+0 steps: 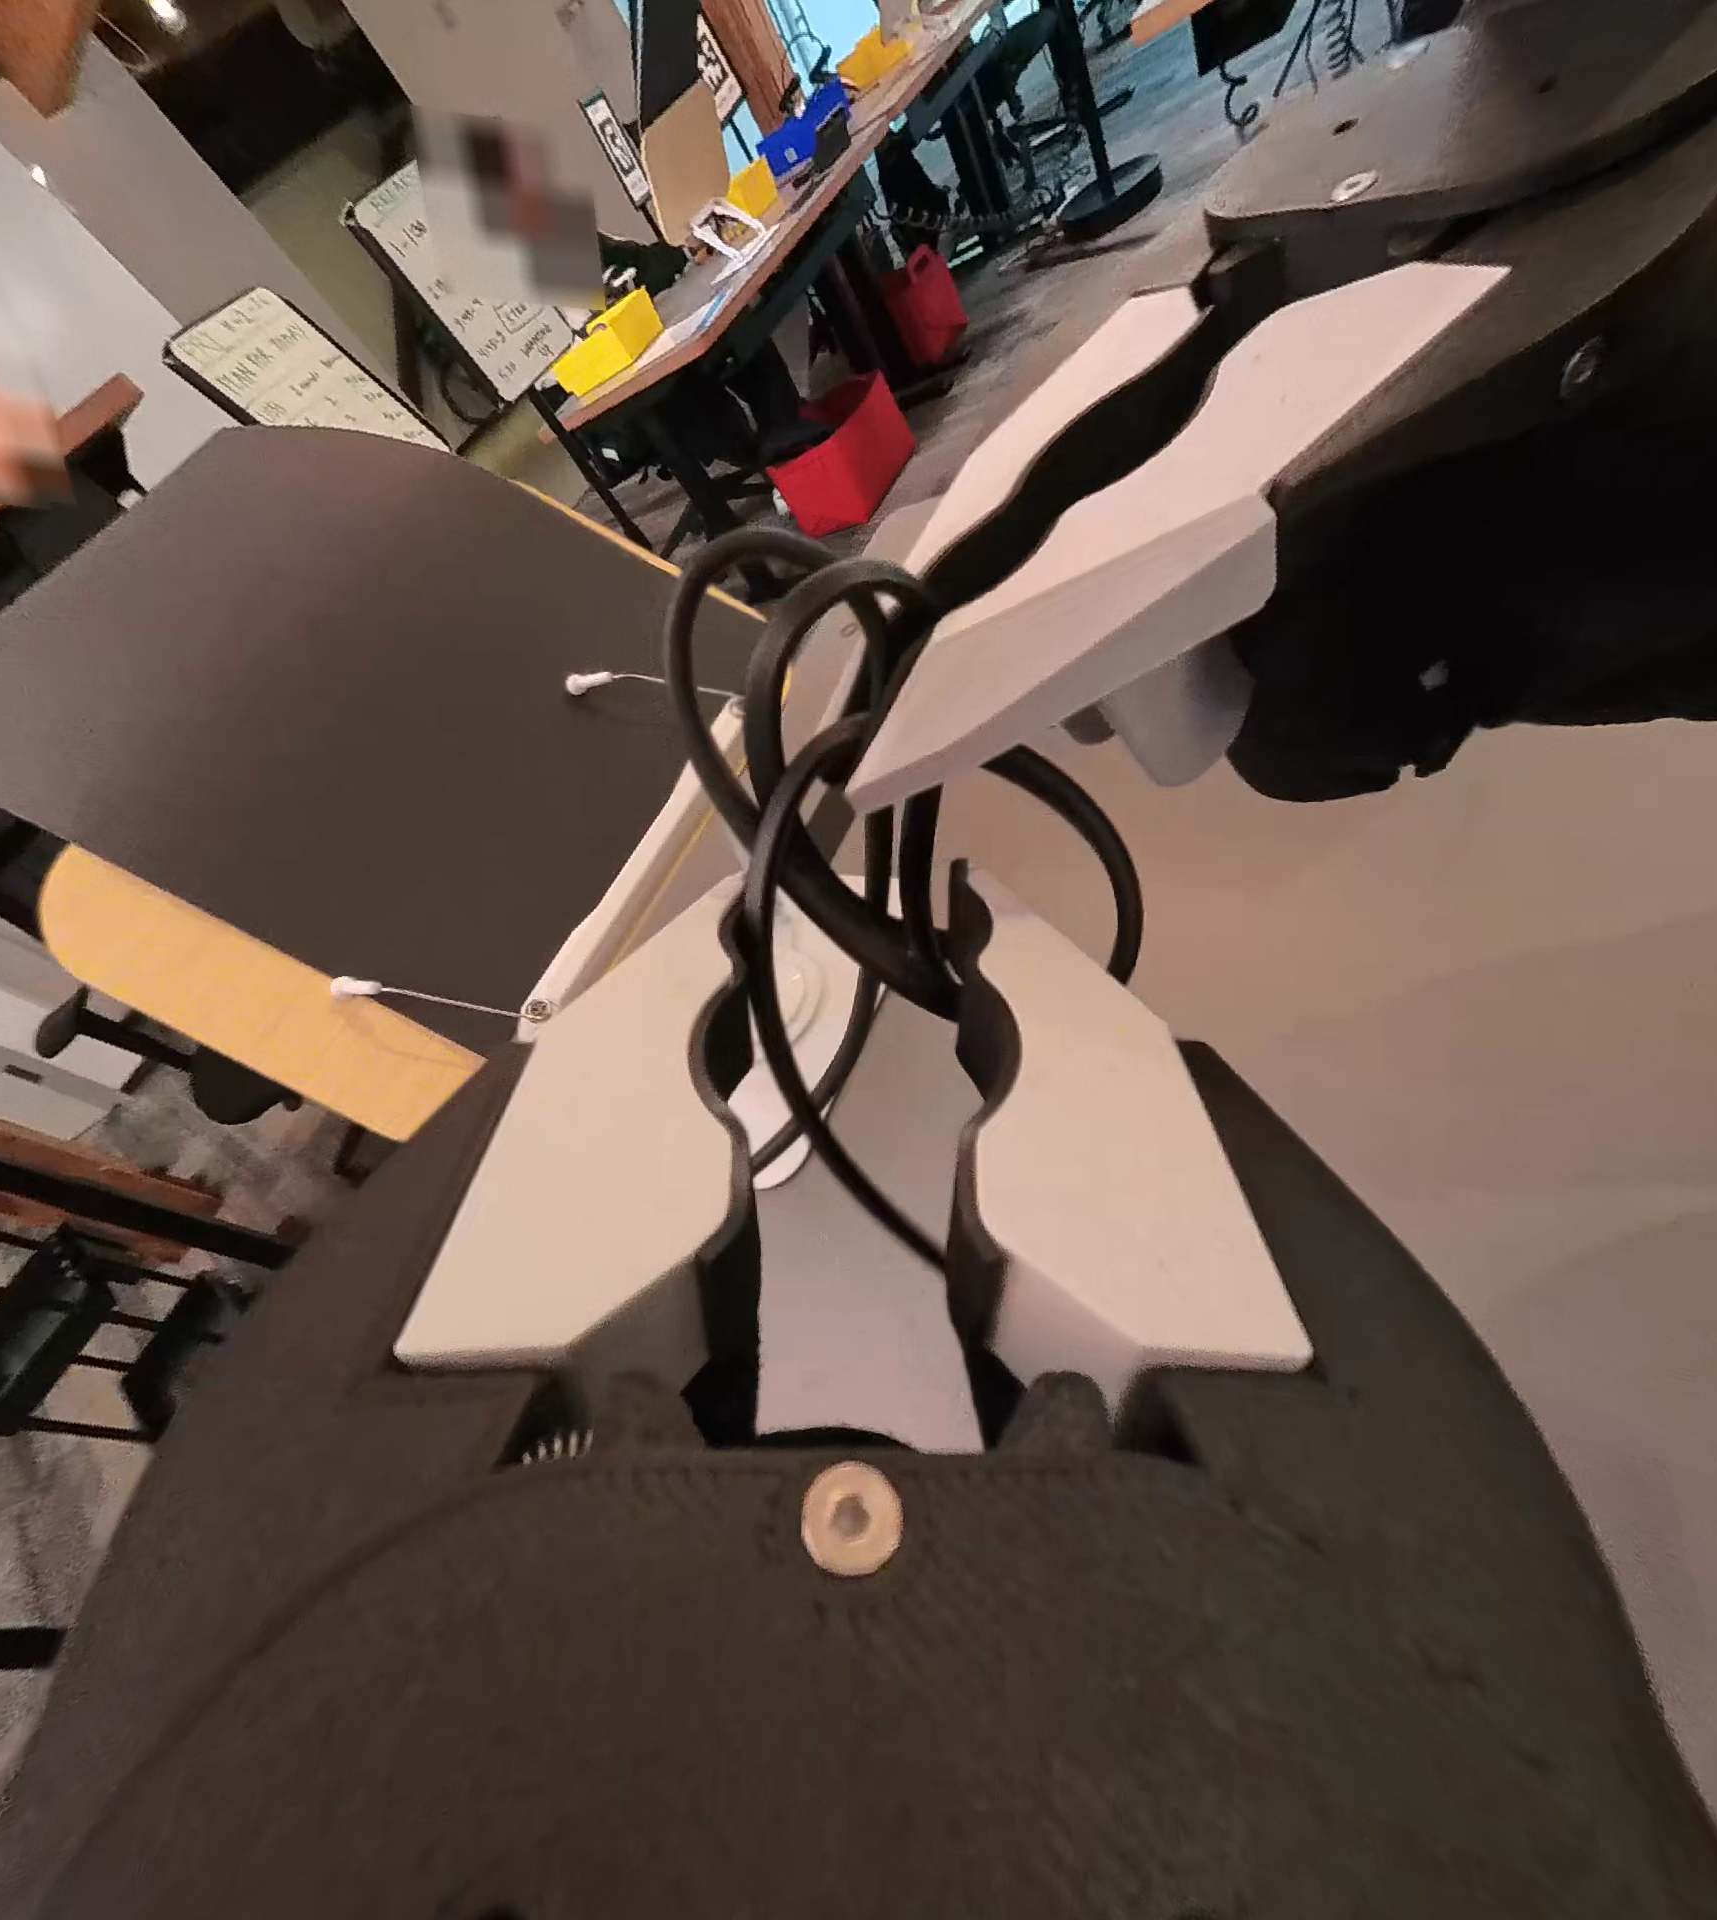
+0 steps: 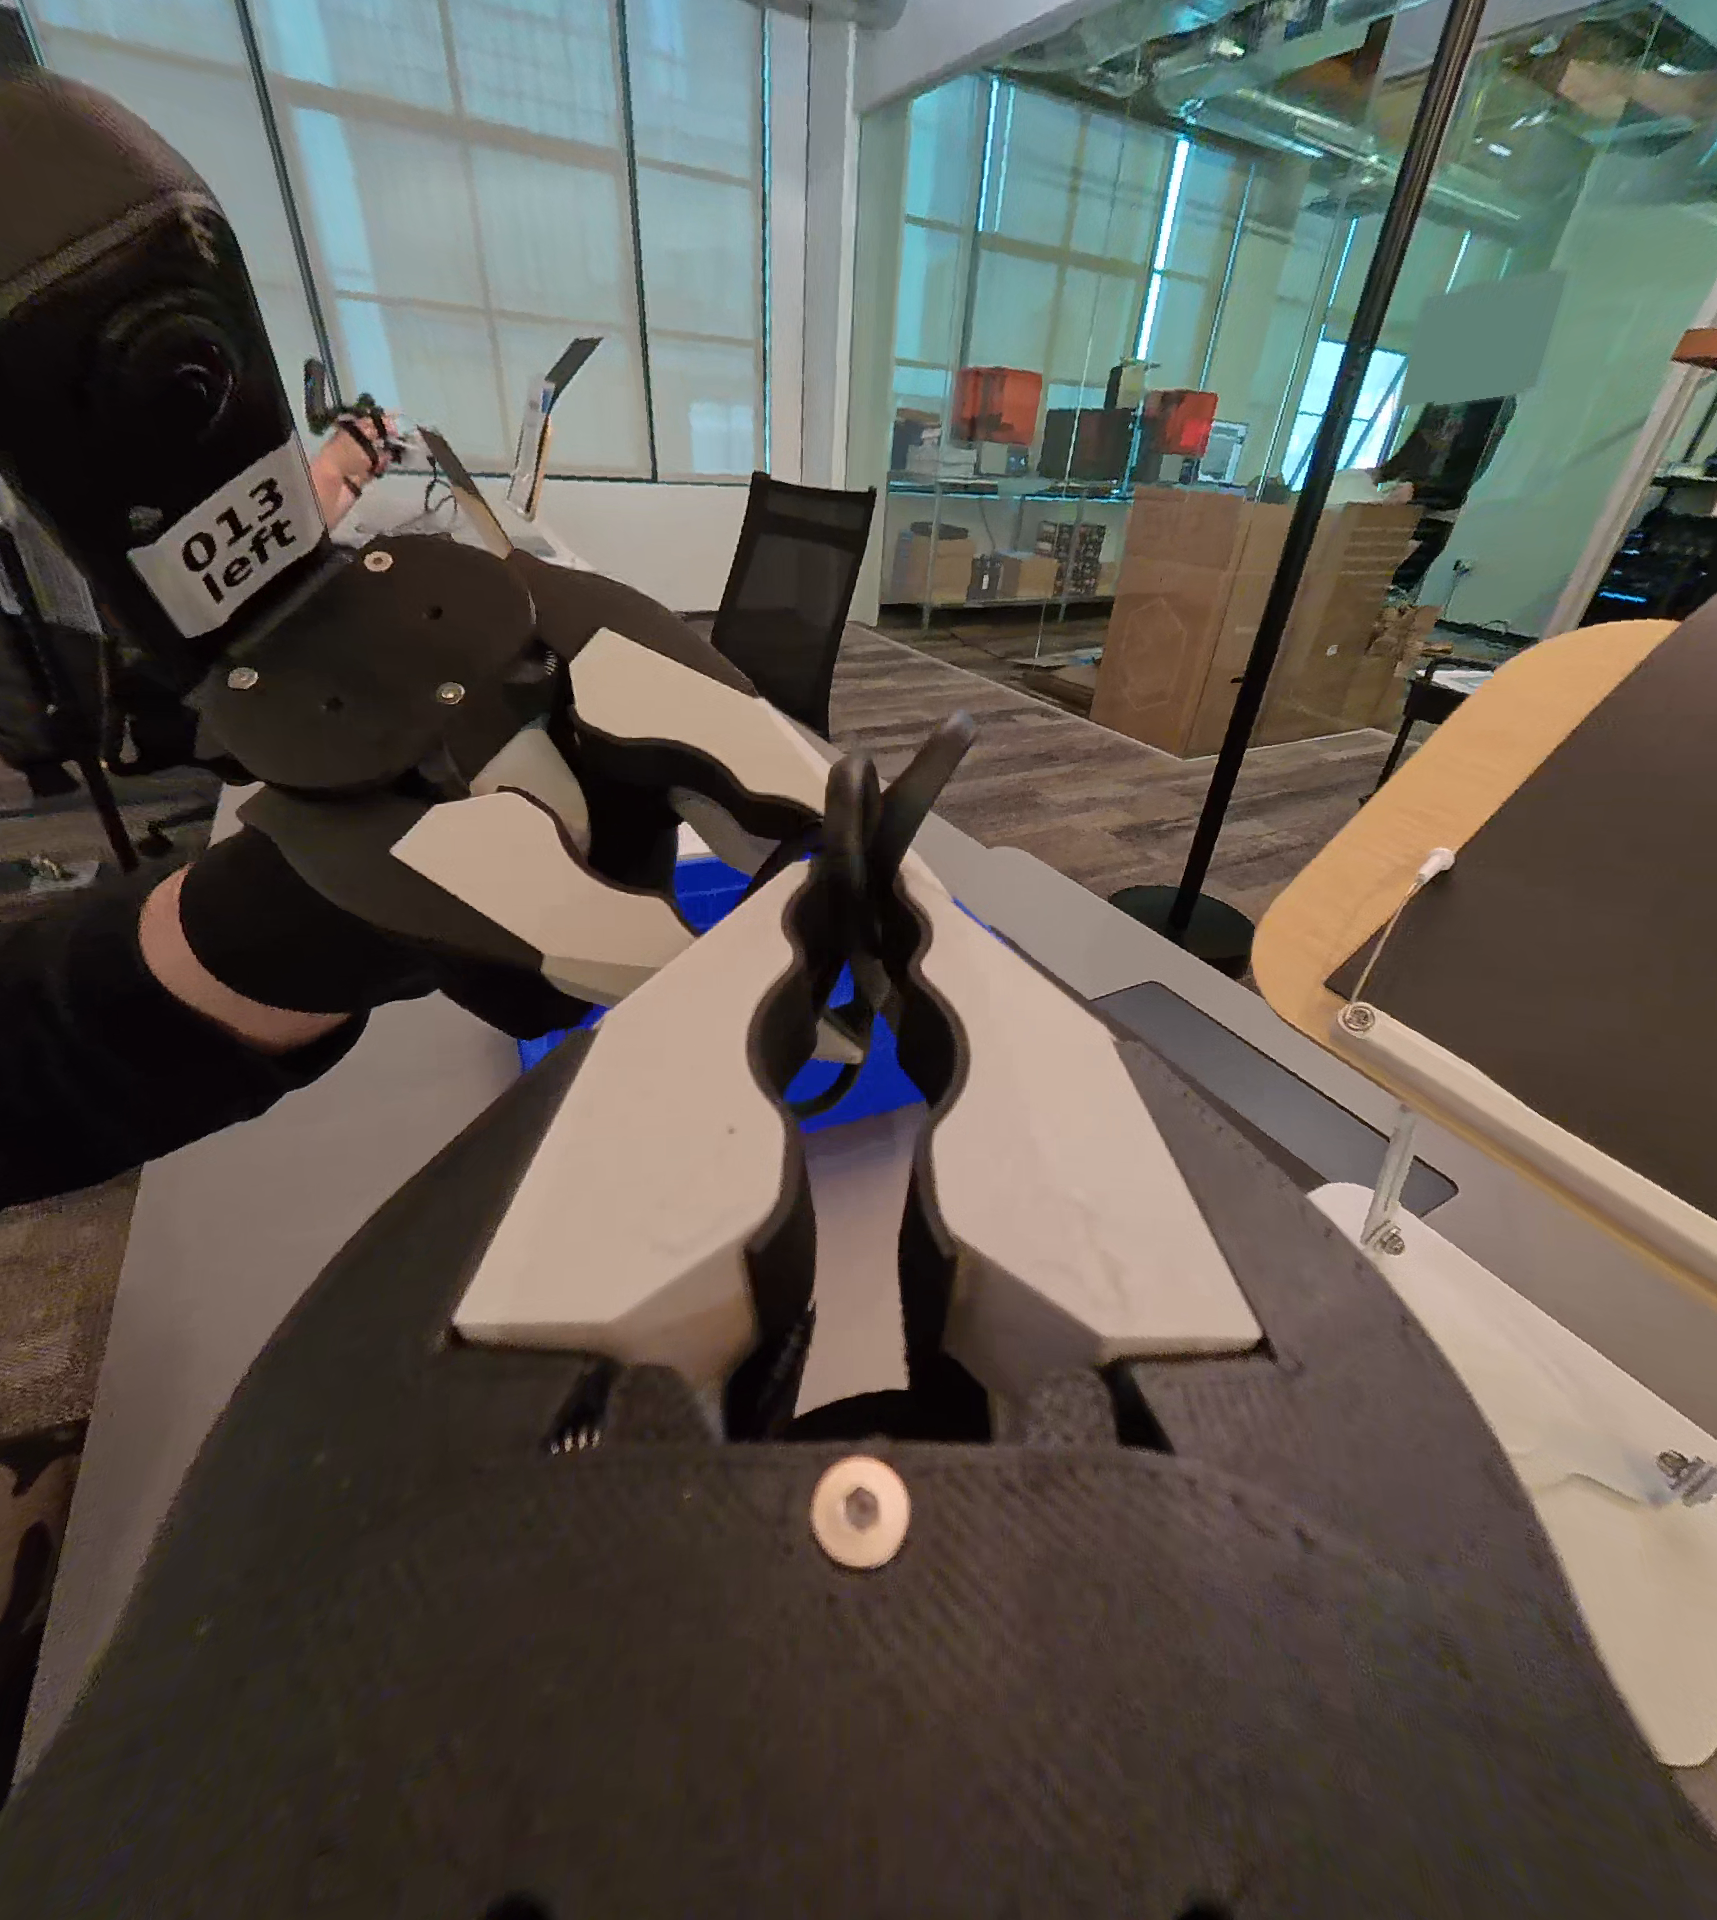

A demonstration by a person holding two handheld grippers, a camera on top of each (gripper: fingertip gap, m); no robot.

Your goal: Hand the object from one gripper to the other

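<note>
Left wrist view: the left gripper [image 1: 849,935], a black printed body carrying two pale grey fingers [image 1: 605,1153] lined with wavy black pads, stands with its jaws parted by a clear gap; loops of a thin black rubber-coated cable [image 1: 792,831] pass through this gap near the fingertips, lying close against the pads, though it cannot be told from this view whether the pads press on the strands. The right gripper [image 1: 921,665] enters from the upper right, held by a black-gloved hand [image 1: 1456,623], its grey fingers drawn nearly together over the upper part of the same cable bundle. Behind the cable lie a dark panel with a light wood edge [image 1: 314,665] and a grey tabletop [image 1: 1456,1039]. Right wrist view: the right gripper [image 2: 859,904] has its jaws narrowed to a thin slit at the tips, with the black cable [image 2: 859,821] pinched between the wavy pads and a short end protruding above them. The left gripper [image 2: 729,883] reaches in from the left, held by a second black-gloved hand [image 2: 314,935], jaws spread wider than those of the right, its tips just beside the cable. A blue plastic bin [image 2: 833,1081] sits on the table directly below the meeting point. The cable is thus suspended in the air between the two grippers, above the table.
</note>
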